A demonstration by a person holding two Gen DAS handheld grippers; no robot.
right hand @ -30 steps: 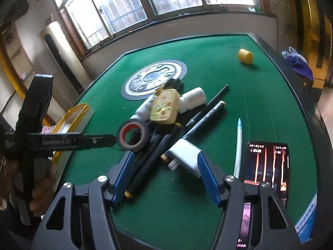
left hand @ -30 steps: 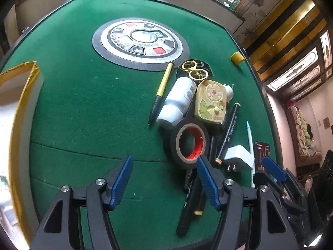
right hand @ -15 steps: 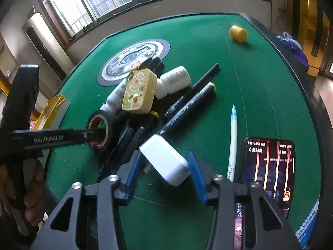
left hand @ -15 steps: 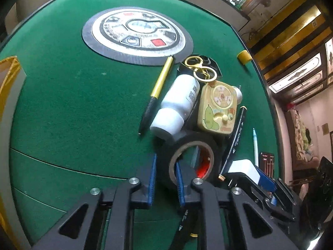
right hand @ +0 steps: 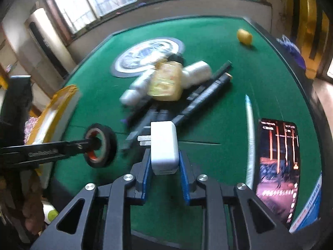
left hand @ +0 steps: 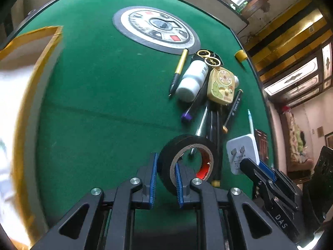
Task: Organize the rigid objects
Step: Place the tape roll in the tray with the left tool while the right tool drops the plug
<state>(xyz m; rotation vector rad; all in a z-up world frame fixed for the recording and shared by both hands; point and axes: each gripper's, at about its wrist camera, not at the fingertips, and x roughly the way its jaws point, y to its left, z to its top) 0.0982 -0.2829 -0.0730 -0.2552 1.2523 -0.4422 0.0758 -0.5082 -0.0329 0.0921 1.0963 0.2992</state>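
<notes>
My left gripper (left hand: 165, 166) is shut on the wall of a black tape roll (left hand: 187, 145) and holds it above the green table; it also shows in the right wrist view (right hand: 100, 145). My right gripper (right hand: 164, 166) is shut on a white plug adapter (right hand: 164, 145), lifted off the table; it also shows in the left wrist view (left hand: 243, 150). A pile stays on the felt: white bottle (left hand: 192, 80), yellow tin (left hand: 221, 85), gold pen (left hand: 179, 70), several black markers (left hand: 212, 120).
A yellow-edged box (left hand: 31, 66) stands at the left table edge. A round emblem (left hand: 156, 29) lies at the table centre. A phone (right hand: 278, 166), a white-blue pen (right hand: 249, 129) and a yellow cap (right hand: 244, 36) lie to the right.
Both grippers closed, the left on the tape roll, the right on the adapter, and lifted them off the pile. A purple-capped pen now shows where the tape lay.
</notes>
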